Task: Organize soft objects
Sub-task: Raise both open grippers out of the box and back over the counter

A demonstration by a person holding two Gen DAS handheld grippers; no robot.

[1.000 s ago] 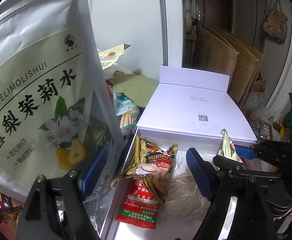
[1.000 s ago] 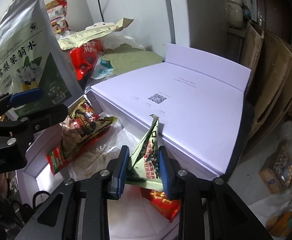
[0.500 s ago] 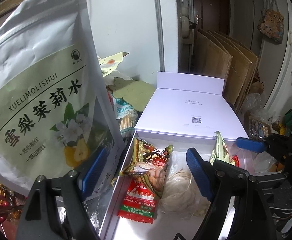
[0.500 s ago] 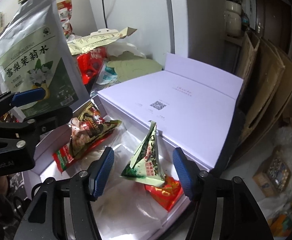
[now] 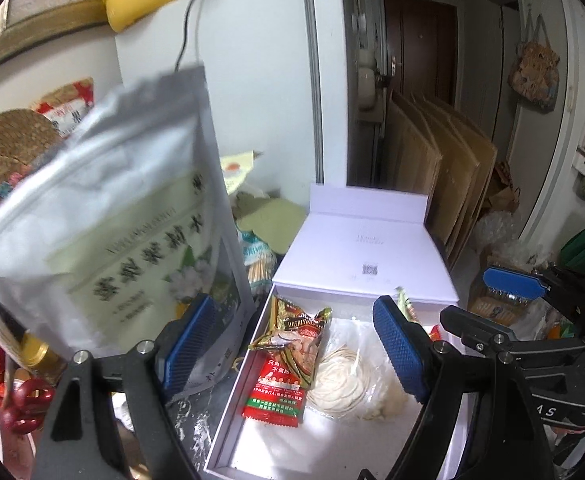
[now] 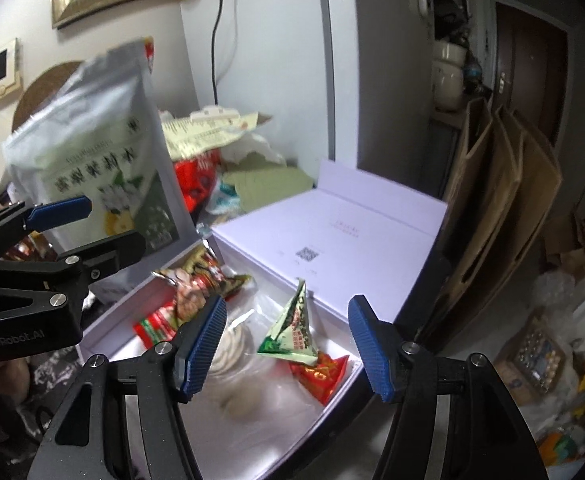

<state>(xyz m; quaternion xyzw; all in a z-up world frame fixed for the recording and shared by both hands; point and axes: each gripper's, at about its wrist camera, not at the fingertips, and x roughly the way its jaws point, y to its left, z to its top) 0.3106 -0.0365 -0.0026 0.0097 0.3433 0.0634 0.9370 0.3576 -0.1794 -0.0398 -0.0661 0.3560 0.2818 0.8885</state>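
**Two hand-held grippers up, one pouch held, box part-filled**

Left hand-held gripper [image 5: 292,348] clamps a large silver stand-up pouch [image 5: 116,232] by one lower corner: pale green label, dark characters, white flower and yellow pear print. Blurred in both views. It hangs to the left of the white box [image 6: 104,320], over the cluttered table [image 5: 196,404].

Right hand-held gripper [image 6: 288,348] has jaws wide apart, nothing between the pads, hanging over the box.

Box contents:
- green-and-white triangular packet [image 6: 292,332], standing point-up near the lid side, leaning on a red packet [image 6: 324,372]
- brown-and-gold snack bag [image 5: 296,340] lying across a red sachet [image 5: 276,396]
- clear bag of pale round pieces [image 5: 344,380] in the middle

White lid [image 5: 364,256] lies folded back flat behind the box, QR code on its face.
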